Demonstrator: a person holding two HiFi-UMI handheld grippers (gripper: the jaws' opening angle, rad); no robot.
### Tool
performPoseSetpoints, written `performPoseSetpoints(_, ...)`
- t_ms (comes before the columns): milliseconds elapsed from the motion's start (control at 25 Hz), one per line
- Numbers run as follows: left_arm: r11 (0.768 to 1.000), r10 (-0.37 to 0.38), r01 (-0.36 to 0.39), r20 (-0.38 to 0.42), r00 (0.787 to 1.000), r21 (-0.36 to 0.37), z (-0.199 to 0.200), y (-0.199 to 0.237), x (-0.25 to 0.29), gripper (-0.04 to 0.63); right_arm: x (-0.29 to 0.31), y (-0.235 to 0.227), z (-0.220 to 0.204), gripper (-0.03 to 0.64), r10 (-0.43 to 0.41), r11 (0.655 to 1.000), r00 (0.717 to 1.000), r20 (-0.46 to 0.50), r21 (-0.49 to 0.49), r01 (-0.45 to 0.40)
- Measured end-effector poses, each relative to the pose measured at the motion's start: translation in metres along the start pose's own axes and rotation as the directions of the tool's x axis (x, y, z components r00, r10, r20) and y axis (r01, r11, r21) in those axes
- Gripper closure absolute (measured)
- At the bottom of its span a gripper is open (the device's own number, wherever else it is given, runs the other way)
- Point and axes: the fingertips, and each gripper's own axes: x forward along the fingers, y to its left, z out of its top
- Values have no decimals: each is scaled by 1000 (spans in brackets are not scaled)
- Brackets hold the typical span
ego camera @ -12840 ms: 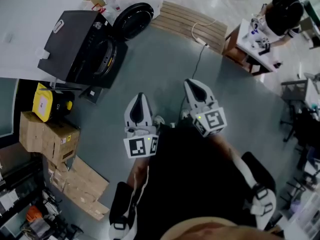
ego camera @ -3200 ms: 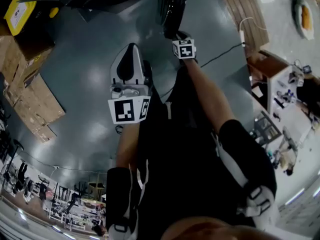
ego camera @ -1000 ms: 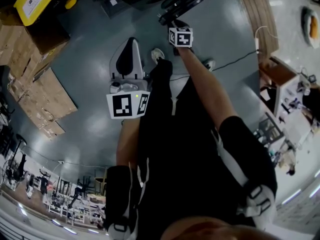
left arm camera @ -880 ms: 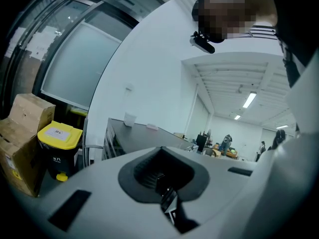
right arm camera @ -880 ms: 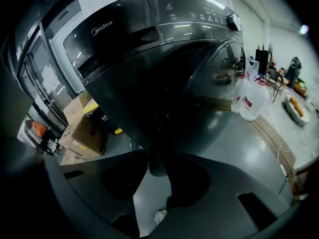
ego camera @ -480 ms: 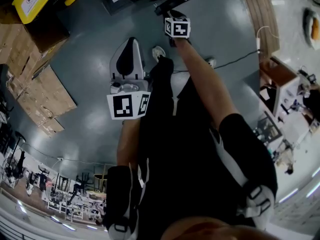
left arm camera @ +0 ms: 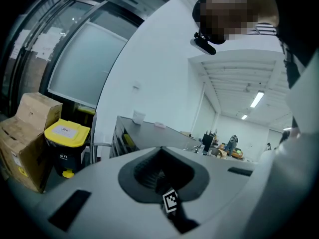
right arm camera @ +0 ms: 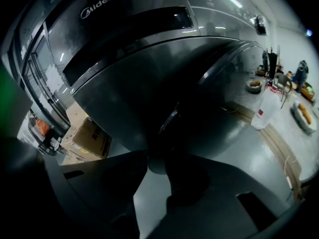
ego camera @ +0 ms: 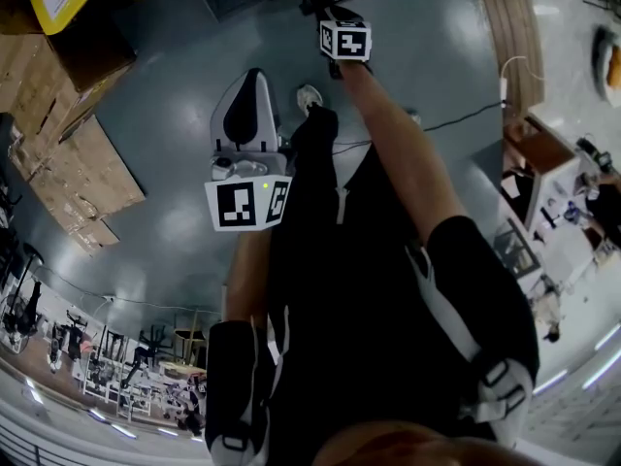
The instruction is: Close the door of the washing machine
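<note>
The right hand-held gripper [right arm camera: 152, 159] is reaching out to the big dark grey washing machine [right arm camera: 124, 44]. Its two jaws are standing apart, and a bit of grey floor [ego camera: 165, 163] is showing in the gap between them. The jaw tips are sitting right at the edge of the round shiny dark door [right arm camera: 222, 96]. It is too dark there to tell if they are touching it. The door is sitting on the front of the machine, a little to the right of the jaws, and its curved edge is running down to the jaw tips. I cannot tell if the door is shut all the way.

In the head view, the person's bare right arm [ego camera: 398, 153] is stretching far forward to the machine at the top edge.

The left hand-held gripper [left arm camera: 160, 156] is hanging back, close to the person's body and well apart from the machine. Its jaws are pressing together and holding nothing.

A black bin with a yellow lid [left arm camera: 66, 136] is standing on the floor, just beside some brown cardboard boxes [left arm camera: 25, 133]. A white jug with a red label [right arm camera: 264, 111] is standing on the floor to the right of the machine, near some pale wooden boards [ego camera: 505, 27].
</note>
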Motion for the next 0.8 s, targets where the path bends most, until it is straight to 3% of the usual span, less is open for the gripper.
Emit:
performPoseSetpoints(280, 1000, 3, -3, 20, 1000, -1, 8, -5, -9, 591, -7, -1, -2, 517, -19, 998, 1000, -21, -63, 17)
performPoseSetpoints(480, 1000, 4, -4, 49, 999, 1, 26, -9, -25, 591, -43, -3, -4, 531, -35, 997, 999, -15, -65, 34)
performPoseSetpoints(800, 999, -33, 31, 117, 993, 22, 72, -41, -37, 591, -167, -7, 47, 571, 20, 997, 986, 163, -82, -7)
